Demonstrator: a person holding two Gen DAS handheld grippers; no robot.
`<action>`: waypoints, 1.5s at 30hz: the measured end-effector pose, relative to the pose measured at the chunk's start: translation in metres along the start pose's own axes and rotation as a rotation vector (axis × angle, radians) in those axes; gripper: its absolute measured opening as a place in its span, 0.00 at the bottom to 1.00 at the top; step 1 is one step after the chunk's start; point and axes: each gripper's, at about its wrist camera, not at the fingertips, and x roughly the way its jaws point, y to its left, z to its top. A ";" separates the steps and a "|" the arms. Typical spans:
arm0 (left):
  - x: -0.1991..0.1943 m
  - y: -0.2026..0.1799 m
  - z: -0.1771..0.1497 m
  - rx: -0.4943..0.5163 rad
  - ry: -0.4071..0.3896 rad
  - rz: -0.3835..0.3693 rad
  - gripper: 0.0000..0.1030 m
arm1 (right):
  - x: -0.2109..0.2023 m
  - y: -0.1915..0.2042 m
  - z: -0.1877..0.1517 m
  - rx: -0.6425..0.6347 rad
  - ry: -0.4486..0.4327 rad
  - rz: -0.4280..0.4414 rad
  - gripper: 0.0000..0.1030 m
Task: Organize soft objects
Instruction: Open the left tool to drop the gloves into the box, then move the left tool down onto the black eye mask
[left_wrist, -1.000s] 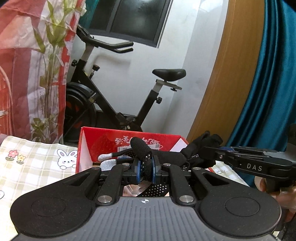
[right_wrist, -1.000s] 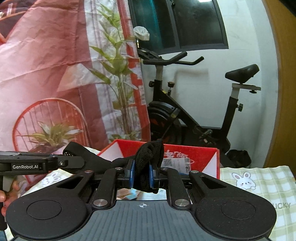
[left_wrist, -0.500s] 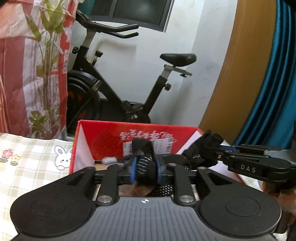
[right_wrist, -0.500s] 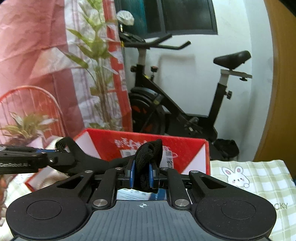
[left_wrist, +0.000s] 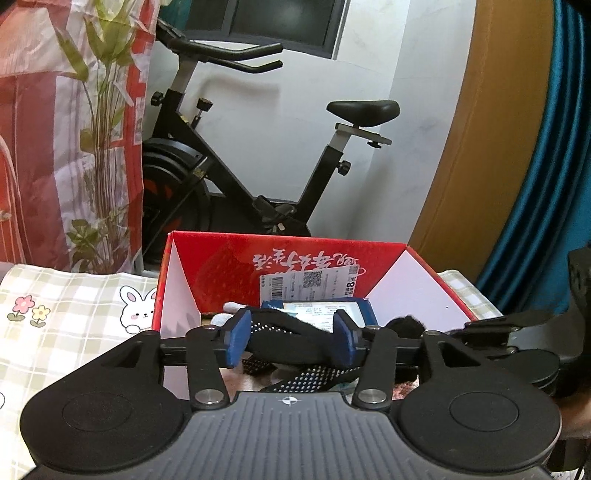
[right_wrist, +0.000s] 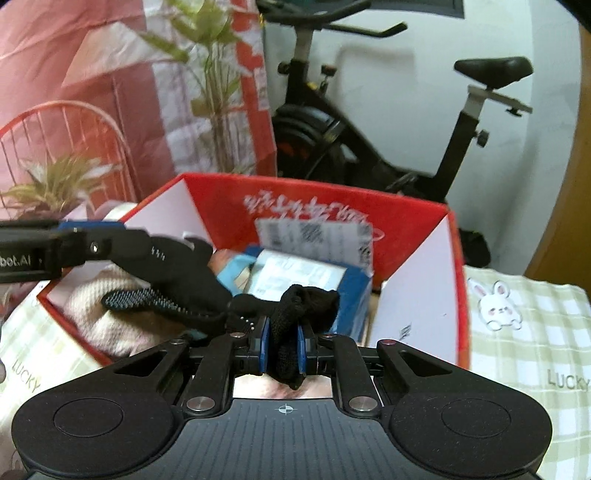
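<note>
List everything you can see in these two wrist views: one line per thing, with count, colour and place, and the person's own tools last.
box: one, red outside, white flaps, open, on the cloth.
glove: one, black with dotted grip, over the box, its cuff in the right gripper.
blue pack: one, blue with a white label, in the box.
knit: one, cream, in the box's left part.
cloth: one, green-white check with rabbits, under the box.
bike: one, black, behind the box.
curtain: one, teal, far right.
left gripper: one, black with blue fingers, opening, glove between them.
right gripper: one, shut on the glove's cuff.
</note>
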 end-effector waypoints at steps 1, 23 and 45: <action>-0.001 0.000 0.000 0.003 -0.002 0.002 0.52 | 0.001 0.001 0.000 0.004 0.008 0.004 0.13; -0.048 -0.012 -0.011 0.027 0.011 0.102 1.00 | -0.066 0.008 -0.004 0.036 -0.094 -0.049 1.00; -0.107 -0.020 -0.064 0.017 0.039 0.133 1.00 | -0.118 0.027 -0.064 0.069 -0.141 -0.031 1.00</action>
